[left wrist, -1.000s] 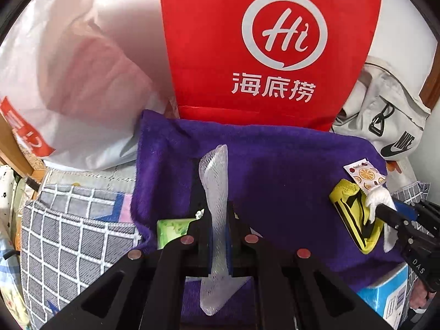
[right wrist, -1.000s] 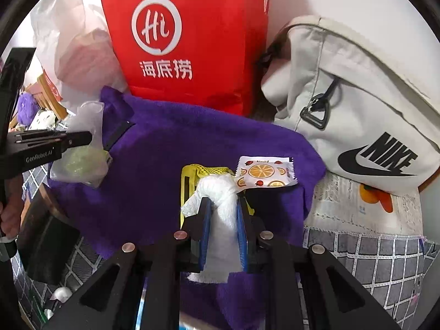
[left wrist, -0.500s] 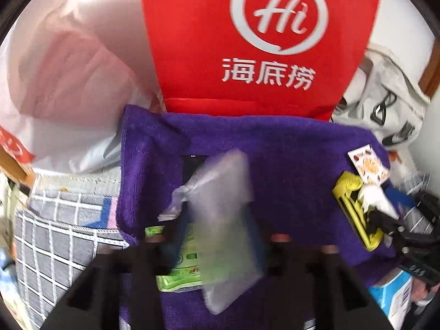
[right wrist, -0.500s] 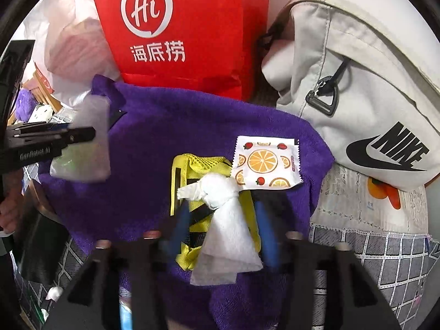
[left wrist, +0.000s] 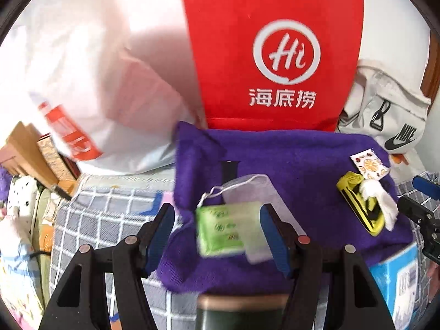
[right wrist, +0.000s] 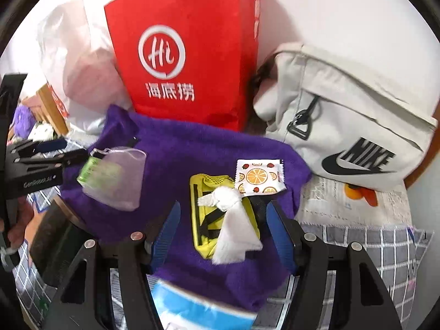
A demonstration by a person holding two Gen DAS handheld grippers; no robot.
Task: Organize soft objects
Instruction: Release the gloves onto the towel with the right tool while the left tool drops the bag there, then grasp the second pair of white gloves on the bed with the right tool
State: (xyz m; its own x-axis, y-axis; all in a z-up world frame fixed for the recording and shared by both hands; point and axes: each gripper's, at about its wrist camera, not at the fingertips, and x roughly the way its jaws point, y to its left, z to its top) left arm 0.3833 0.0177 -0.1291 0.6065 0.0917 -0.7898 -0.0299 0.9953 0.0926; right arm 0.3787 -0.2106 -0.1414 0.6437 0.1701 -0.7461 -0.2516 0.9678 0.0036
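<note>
Bare purple towel (right wrist: 192, 154) lies open mid-cloth; the red bag (right wrist: 187, 55) and grey sling bag (right wrist: 343, 126) wall its far edge.

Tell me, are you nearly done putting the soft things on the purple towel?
Partly. The mesh pouch and the knotted white cloth already lie on the purple towel, beside the fruit-print packet. Both the left gripper and the right gripper are opening, gripping nothing. Whether more soft things wait elsewhere, I cannot tell.
</note>
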